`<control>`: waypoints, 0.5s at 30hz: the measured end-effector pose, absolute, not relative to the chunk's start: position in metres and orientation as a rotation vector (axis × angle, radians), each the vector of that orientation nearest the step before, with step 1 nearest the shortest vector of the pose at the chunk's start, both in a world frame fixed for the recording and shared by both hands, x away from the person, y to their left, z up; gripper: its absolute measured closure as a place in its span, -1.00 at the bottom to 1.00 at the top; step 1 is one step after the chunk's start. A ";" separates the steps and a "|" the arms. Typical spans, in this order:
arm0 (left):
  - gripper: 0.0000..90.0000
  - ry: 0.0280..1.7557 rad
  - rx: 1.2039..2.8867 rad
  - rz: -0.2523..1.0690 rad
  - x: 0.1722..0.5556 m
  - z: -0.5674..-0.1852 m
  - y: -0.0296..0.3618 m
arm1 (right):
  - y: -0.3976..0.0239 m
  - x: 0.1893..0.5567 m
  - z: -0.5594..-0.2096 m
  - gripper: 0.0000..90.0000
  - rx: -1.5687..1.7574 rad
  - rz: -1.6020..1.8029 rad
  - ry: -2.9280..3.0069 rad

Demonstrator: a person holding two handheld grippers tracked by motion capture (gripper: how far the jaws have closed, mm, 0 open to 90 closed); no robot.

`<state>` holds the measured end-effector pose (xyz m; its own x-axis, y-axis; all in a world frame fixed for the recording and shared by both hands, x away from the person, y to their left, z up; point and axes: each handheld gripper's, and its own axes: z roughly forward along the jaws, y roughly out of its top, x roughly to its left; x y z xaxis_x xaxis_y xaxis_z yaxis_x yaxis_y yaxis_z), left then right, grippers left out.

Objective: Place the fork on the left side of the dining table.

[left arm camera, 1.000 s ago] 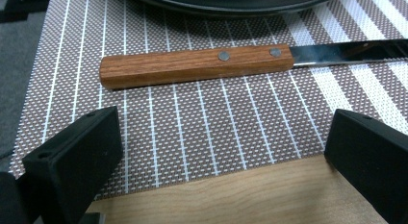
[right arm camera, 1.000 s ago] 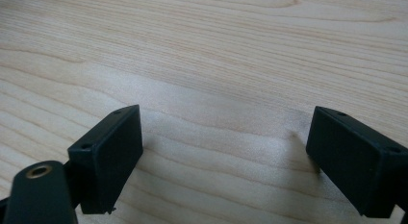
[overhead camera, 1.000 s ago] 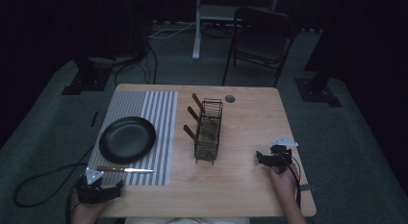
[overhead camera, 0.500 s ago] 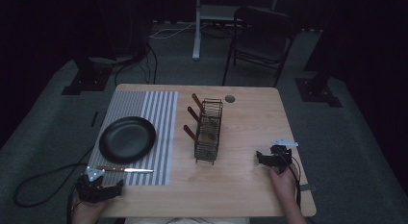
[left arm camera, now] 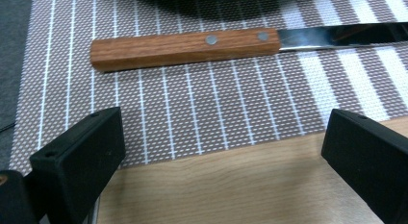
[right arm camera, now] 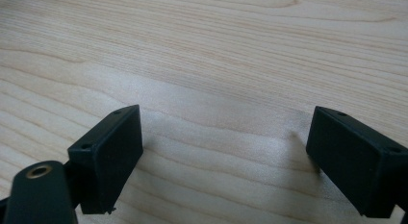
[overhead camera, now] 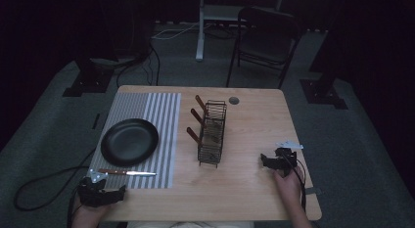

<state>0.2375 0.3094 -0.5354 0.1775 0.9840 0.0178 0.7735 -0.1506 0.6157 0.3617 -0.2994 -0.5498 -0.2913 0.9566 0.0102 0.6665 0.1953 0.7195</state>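
Observation:
A knife [overhead camera: 128, 173] with a wooden handle [left arm camera: 185, 47] and steel blade lies on the striped placemat [overhead camera: 159, 115], just in front of a black plate [overhead camera: 129, 141]. My left gripper [overhead camera: 100, 193] sits at the table's near left corner, open, its jaws a little short of the knife handle with nothing between them. A wire rack [overhead camera: 212, 133] holding several wooden-handled utensils stands mid-table. My right gripper [overhead camera: 278, 161] rests open over bare wood [right arm camera: 216, 65] at the near right.
A round grommet hole [overhead camera: 234, 100] sits near the table's far edge. A chair [overhead camera: 266, 37] and stand legs are on the floor beyond the table. Cables trail off the left side.

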 end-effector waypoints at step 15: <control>-0.97 1.475 2.079 0.565 0.253 -0.514 0.288 | -0.299 0.362 -0.550 -0.73 1.512 0.871 2.033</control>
<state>0.2528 0.2878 -0.5142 0.3187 0.9472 0.0346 0.7281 -0.2680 0.6309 0.3617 -0.2995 -0.5498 -0.2918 0.9564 0.0092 0.6664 0.1964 0.7193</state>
